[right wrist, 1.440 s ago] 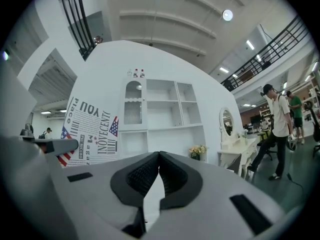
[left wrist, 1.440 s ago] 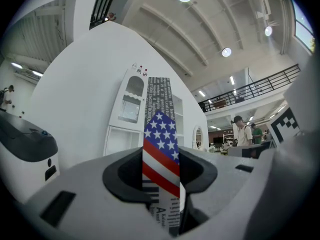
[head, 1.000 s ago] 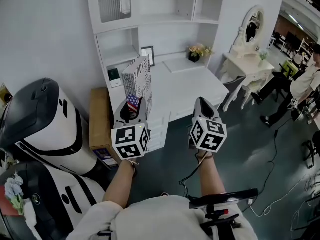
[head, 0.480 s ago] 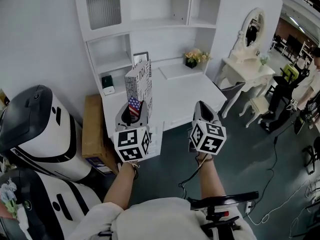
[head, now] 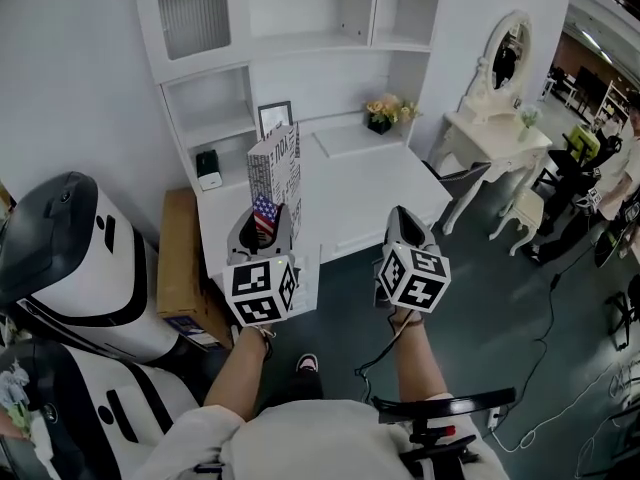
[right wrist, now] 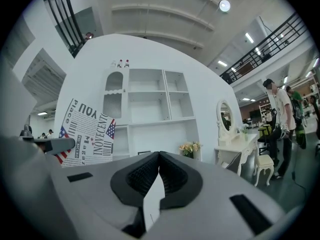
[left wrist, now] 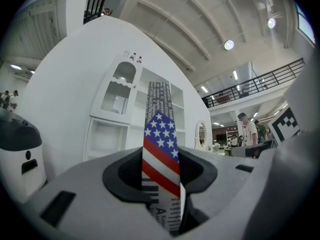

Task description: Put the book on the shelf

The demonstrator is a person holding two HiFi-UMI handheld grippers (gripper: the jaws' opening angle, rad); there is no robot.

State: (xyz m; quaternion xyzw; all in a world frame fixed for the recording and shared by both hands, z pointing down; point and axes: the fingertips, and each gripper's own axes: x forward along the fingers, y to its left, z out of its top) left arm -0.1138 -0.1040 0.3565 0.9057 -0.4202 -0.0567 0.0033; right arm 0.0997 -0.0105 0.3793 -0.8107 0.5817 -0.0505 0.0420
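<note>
The book (head: 276, 173) has a newspaper-print cover with a stars-and-stripes patch. It stands upright in my left gripper (head: 262, 220), whose jaws are shut on its lower edge. In the left gripper view the book's spine (left wrist: 160, 149) rises between the pads of the left gripper (left wrist: 161, 166). My right gripper (head: 402, 214) is held beside it, level, apart from the book, with its jaws closed on nothing. In the right gripper view the right gripper (right wrist: 159, 156) points at the white shelf unit (right wrist: 145, 104), and the book (right wrist: 85, 134) shows at the left. The shelf unit (head: 300, 28) stands ahead, beyond the desk.
A white desk top (head: 370, 183) lies below the shelves with a flower pot (head: 385, 111) and a picture frame (head: 274, 118). A white-and-black machine (head: 70, 258) and a cardboard box (head: 180, 258) stand at the left. A dressing table with mirror (head: 500, 133) and people are at the right.
Both grippers and the book have come slightly nearer the shelf unit, which has shifted left in the head view. A shoe now shows below between the arms. The grip is unchanged.
</note>
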